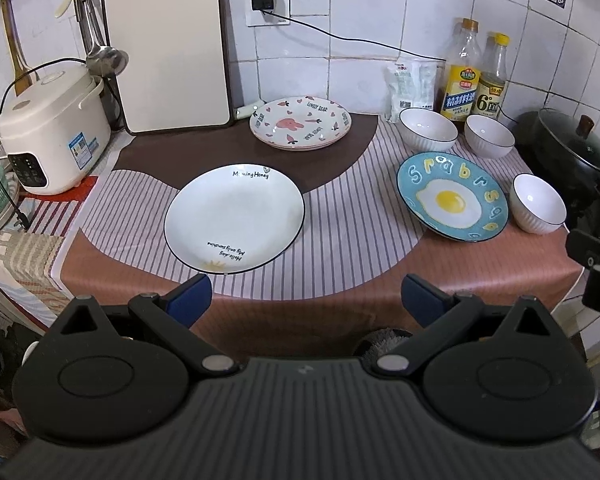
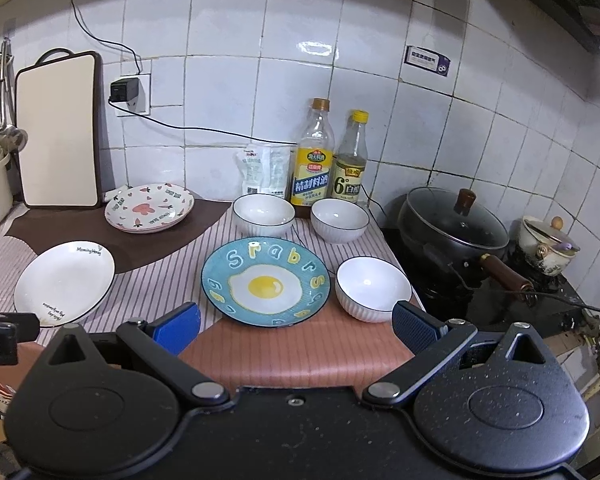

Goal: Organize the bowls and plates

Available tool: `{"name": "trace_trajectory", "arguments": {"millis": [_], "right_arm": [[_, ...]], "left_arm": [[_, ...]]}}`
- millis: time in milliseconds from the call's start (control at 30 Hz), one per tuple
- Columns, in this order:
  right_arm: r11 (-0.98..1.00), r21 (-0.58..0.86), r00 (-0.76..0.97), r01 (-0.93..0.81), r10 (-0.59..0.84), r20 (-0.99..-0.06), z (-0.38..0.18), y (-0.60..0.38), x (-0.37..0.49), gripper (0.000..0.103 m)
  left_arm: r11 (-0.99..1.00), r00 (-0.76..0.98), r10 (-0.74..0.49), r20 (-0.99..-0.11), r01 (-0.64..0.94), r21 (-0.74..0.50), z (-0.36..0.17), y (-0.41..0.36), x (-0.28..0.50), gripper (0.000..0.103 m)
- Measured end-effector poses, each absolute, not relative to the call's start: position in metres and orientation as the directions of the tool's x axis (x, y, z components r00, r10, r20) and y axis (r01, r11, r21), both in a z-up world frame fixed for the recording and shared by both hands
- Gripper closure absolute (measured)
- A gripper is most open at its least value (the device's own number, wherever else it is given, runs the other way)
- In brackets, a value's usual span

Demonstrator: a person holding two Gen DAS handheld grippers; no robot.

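Left gripper [image 1: 304,300] sits bottom centre of its view, jaws wide apart, nothing between them, hovering at the near edge of the tablecloth [image 1: 340,240]. Right gripper [image 2: 296,322] same deal: jaws spread, empty, low centre of its frame.

White "Morning Honey" plate [image 1: 234,218] lies flat just ahead of the left gripper, centre frame. Blue fried-egg plate [image 2: 266,282] lies flat just ahead of the right gripper, centre frame. Pink bear plates [image 1: 300,122], apparently two already stacked, sit upper centre near the cutting board [image 1: 168,48].

Three white ribbed bowls, all upright, mouths up: near bowl [image 2: 374,290] just right of the egg plate, two back bowls [image 2: 264,214] [image 2: 340,220] side by side in front of the bottles [image 2: 312,152].

Progress: looks like barely started. Only the pink pair is stacked; white plate, egg plate and all three bowls lie separate. Likely left: stack plates, nest bowls.

Orientation: everything round, no long axis. White plate's "Morning Honey" text sits at its far rim.
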State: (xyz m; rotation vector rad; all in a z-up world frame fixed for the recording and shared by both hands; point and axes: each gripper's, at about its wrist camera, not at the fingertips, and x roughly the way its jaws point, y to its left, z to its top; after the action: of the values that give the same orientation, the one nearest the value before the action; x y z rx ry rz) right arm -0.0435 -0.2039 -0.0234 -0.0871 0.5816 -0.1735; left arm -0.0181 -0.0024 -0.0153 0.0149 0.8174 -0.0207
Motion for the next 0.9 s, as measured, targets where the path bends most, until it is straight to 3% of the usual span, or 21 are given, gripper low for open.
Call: {"name": "trace_trajectory", "arguments": {"millis": [700, 900], "right_arm": [[0.98, -0.15, 0.825, 0.134, -0.194, -0.531, -0.028, -0.2, -0.043, 0.0], [0.99, -0.118, 0.884, 0.073, -0.119, -0.451, -0.022, -0.196, -0.051, 0.0]], "left_arm": [[0.999, 0.683, -0.023, -0.73, 0.041, 0.007, -0.016, -0.004, -0.017, 0.001], [0.998, 0.707, -0.054, -0.705, 0.045, -0.032, -0.006, 0.012, -0.016, 0.003]]}}
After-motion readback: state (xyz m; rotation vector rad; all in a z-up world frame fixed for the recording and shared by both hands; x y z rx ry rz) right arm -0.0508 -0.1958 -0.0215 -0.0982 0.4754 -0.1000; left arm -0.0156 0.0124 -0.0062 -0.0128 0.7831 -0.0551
